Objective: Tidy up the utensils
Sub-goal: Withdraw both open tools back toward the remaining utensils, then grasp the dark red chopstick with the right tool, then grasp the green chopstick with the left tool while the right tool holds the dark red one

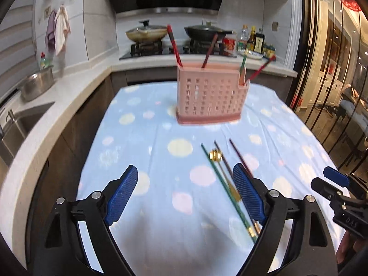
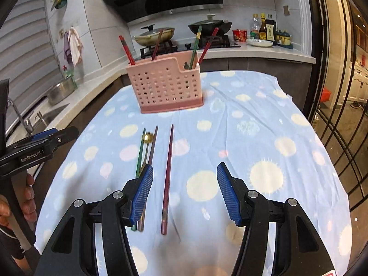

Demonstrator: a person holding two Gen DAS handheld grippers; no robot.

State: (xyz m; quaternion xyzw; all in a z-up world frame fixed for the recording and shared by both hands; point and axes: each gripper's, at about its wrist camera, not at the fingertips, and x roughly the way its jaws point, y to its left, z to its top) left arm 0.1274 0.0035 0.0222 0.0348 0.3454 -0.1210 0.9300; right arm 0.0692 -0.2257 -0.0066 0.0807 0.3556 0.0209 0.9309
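Observation:
A pink perforated utensil holder (image 1: 209,96) (image 2: 165,87) stands at the far end of the table with several chopsticks upright in it. On the dotted blue cloth lie a green chopstick (image 1: 220,184) (image 2: 139,151), a gold spoon (image 1: 215,155) (image 2: 148,136), a brown chopstick (image 2: 153,147) and a maroon chopstick (image 2: 168,177). My left gripper (image 1: 186,184) is open above bare cloth, with the utensils by its right finger. My right gripper (image 2: 185,184) is open over the maroon chopstick, which lies between its fingers untouched.
Behind the table is a stove with two lidded pans (image 1: 147,33), and sauce bottles (image 2: 264,31) to the right. A sink and a steel pot (image 1: 36,85) sit on the left counter. Glass doors (image 2: 340,92) run along the right. A hand (image 2: 27,197) holds the left gripper's handle.

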